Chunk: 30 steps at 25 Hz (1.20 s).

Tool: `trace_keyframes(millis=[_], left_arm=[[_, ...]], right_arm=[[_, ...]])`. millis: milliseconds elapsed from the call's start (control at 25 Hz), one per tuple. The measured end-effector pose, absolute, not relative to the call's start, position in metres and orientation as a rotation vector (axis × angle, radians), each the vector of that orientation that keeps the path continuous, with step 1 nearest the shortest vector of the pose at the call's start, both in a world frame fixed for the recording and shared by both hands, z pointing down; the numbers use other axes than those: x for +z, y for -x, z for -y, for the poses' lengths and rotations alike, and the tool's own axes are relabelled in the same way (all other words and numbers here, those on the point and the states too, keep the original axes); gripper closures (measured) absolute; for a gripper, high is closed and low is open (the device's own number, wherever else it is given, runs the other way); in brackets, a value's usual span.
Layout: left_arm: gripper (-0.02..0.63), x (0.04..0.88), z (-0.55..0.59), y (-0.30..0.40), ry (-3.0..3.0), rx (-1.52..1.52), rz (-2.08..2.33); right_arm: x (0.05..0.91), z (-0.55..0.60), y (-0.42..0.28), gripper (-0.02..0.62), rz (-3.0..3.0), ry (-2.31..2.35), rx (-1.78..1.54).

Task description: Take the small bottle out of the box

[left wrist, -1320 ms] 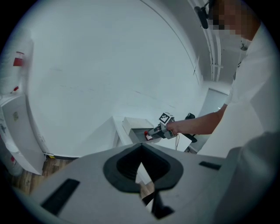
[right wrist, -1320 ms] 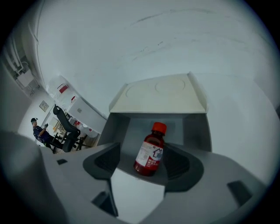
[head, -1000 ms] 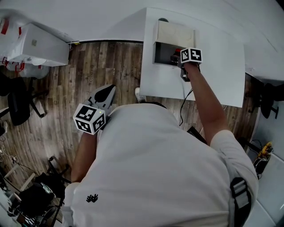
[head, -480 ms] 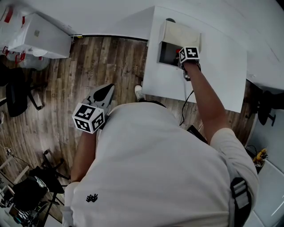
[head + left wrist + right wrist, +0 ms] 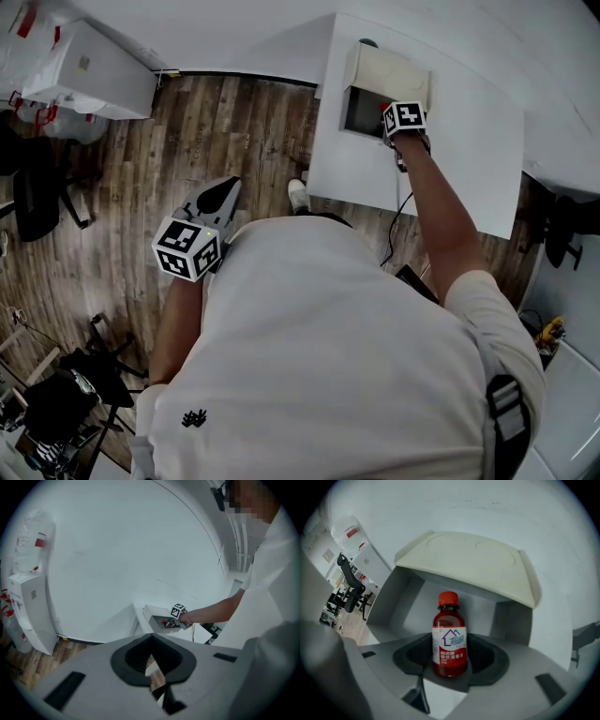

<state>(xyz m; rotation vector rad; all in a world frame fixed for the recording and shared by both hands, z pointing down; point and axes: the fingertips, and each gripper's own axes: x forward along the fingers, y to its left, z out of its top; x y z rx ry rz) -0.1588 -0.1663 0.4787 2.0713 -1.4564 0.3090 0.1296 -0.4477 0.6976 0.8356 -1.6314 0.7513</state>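
A small red bottle (image 5: pixel 449 637) with a red cap and a white label stands upright just inside the open side of a beige-lidded grey box (image 5: pixel 473 564). My right gripper (image 5: pixel 450 665) reaches into that opening, and its jaws are closing with the bottle between them; I see no firm press on it. In the head view the box (image 5: pixel 389 70) sits on a white table (image 5: pixel 469 159), and the right gripper (image 5: pixel 401 122) hides the bottle. My left gripper (image 5: pixel 220 192) hangs over the floor by my side, shut and empty, far from the box (image 5: pixel 157 616).
A white cabinet (image 5: pixel 84 70) and plastic bags stand at the far left by the wall. A black office chair (image 5: pixel 37 202) is on the wooden floor at left. A black cable (image 5: pixel 389 225) hangs off the table's near edge.
My right gripper has pushed a little further into the box opening, and the bottle's red cap is now hidden behind its cube. The left gripper has stayed put.
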Motion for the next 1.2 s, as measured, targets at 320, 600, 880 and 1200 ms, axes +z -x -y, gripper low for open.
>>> trace_keyframes(millis=[320, 600, 880, 1200], left_arm=[[0.6, 0.475, 0.158, 0.164, -2.111, 0.315, 1.425], [0.6, 0.47, 0.155, 0.164, -2.176, 0.34, 1.364], [0.6, 0.463, 0.148, 0.159, -2.253, 0.354, 1.296], [0.6, 0.463, 0.122, 0.163, -2.282, 0.335, 1.235]], right_arm=[[0.668, 0.454, -0.13, 0.373, 1.762, -0.952, 0.771], [0.625, 0.453, -0.129, 0.373, 1.908, -1.096, 0.788], [0.585, 0.426, -0.129, 0.371, 2.019, -1.163, 0.747], [0.549, 0.376, -0.12, 0.373, 2.128, -1.223, 0.766]])
